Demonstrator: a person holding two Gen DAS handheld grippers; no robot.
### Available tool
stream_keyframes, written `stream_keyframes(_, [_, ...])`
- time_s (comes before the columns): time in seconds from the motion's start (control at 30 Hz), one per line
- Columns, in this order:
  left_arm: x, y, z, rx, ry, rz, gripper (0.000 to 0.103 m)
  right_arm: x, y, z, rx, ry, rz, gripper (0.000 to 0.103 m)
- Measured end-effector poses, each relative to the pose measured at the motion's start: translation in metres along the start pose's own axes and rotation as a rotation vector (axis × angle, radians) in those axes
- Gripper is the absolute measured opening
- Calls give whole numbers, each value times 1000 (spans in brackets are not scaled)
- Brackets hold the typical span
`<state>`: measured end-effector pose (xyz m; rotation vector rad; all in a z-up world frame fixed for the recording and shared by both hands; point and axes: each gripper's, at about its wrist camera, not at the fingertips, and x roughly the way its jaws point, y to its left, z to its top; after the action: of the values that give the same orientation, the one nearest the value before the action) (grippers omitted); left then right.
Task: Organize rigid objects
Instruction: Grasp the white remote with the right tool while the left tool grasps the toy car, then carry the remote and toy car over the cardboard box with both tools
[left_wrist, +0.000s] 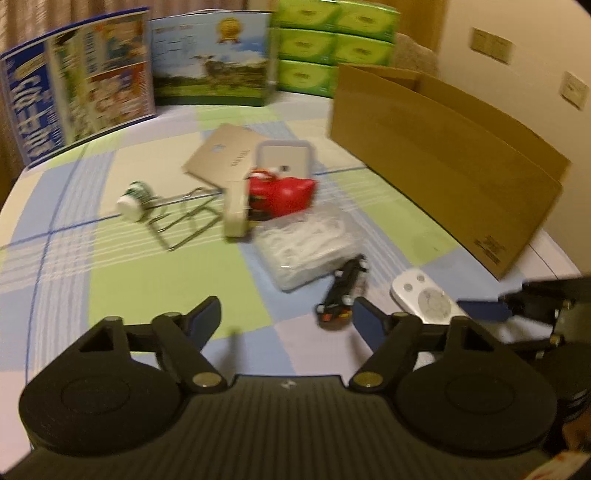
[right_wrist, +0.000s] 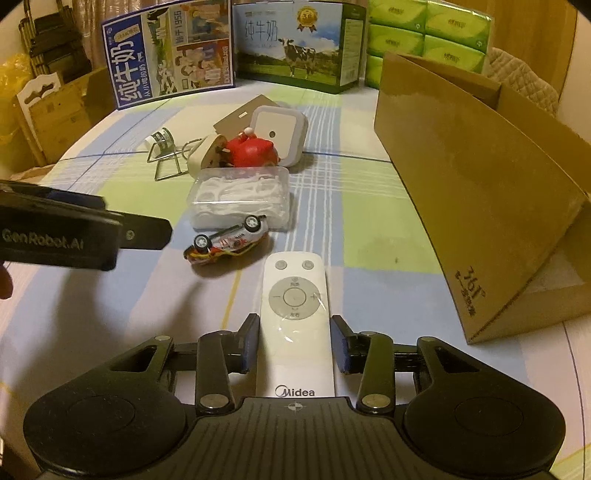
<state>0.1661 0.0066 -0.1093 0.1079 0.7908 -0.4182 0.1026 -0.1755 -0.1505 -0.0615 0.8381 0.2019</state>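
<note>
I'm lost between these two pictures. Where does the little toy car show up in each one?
Left wrist view: the toy car lies low and right of centre, just ahead of the left gripper, left of the white remote.
Right wrist view: the toy car lies near the middle, on its side, up and left of the white remote.
Shared landmark: the clear box of floss picks, right behind the car in both.

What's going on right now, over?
Right gripper shut on white remote. Left gripper open, empty, near toy car. Cardboard box open, path clear.
</note>
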Motion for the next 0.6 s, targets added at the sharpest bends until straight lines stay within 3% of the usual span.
stream_keyframes(0.2, [14,-25,-2,151,11,-2,37,-5,-28,-6,1,-14,-26,37])
stream_keyframes(0.37, [26,-44,1,269,-18,-9,31,-4,-37,-7,29,-14,-16,37])
stream_keyframes(0.6, [45,-68,-1,440,-7,39,20,-5,-39,-8,35,-18,-9,37])
